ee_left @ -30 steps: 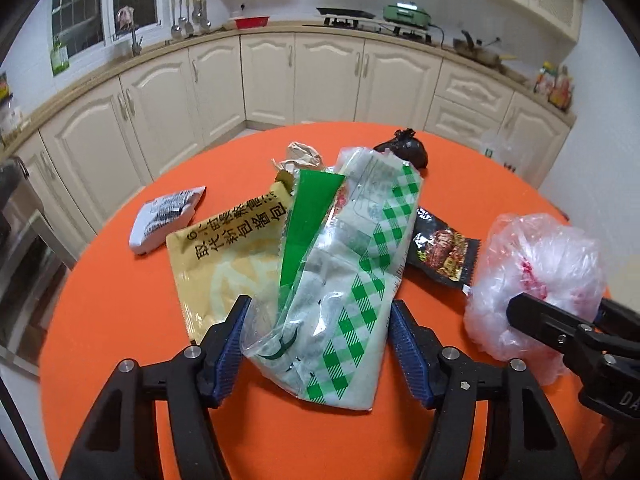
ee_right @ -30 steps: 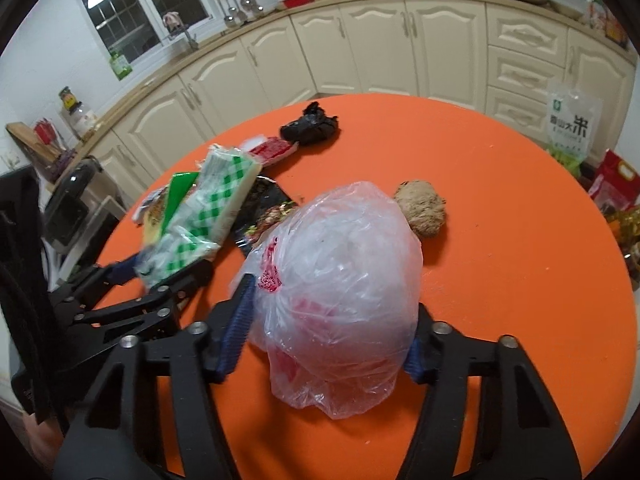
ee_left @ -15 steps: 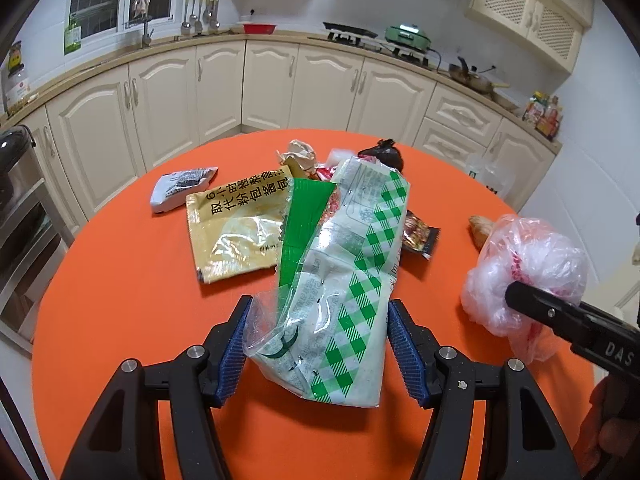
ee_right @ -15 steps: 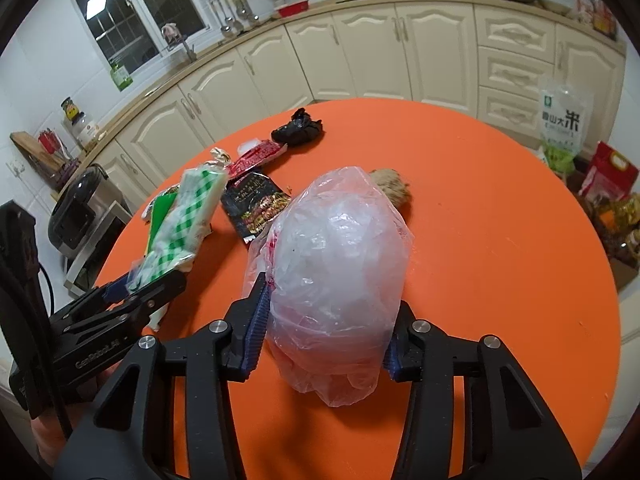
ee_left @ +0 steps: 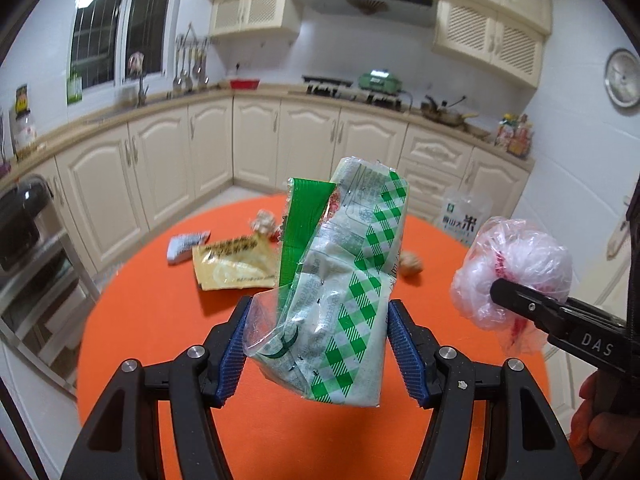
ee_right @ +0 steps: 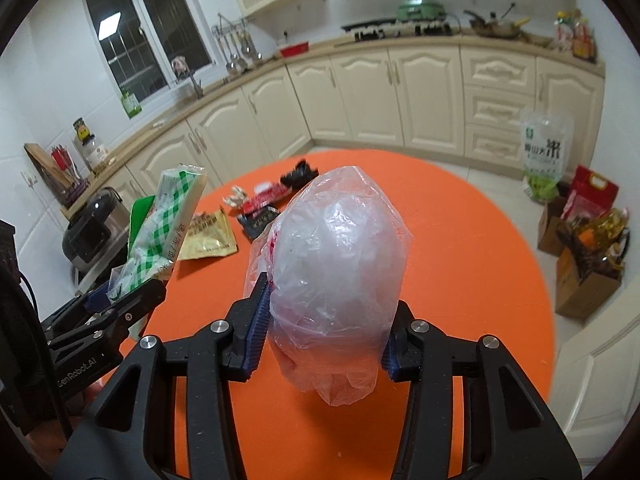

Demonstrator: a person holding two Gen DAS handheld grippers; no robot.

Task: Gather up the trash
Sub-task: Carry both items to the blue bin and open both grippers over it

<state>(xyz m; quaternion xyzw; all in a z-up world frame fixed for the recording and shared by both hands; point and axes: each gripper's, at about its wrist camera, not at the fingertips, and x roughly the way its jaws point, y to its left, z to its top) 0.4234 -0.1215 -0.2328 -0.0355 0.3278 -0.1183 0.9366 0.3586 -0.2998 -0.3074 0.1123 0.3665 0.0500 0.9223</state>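
I had both grippers up over the round orange tabletop (ee_left: 168, 344), and each one had trash in it.

The left gripper (ee_left: 316, 344) was clamped on a green checked wrapper (ee_left: 340, 280). The wrapper stood up tall between the two blue pads (ee_left: 404, 352), one pad on each side of its lower part. Its top stuck out far past the fingertips, and its bottom corner hung down below them. A plain green flap (ee_left: 304, 232) was tucked in with it on the left side. The wrapper was in the air, not on the tabletop.

The right gripper (ee_right: 320, 332) was clamped on a crumpled clear plastic bag (ee_right: 332, 260) with bits of red on it. Its fingers had just been closing in on the bag, and the bag was squeezed between them. The bag puffed out above the fingers and a little tail hung below. It was off the tabletop too.

More trash lay on the far side of the tabletop: a yellow packet (ee_left: 236, 264), a small white packet (ee_left: 186, 242) to its left, a brown ball of paper (ee_left: 412, 266), a dark snack packet (ee_right: 258, 220) and a black bundle (ee_right: 300, 174).
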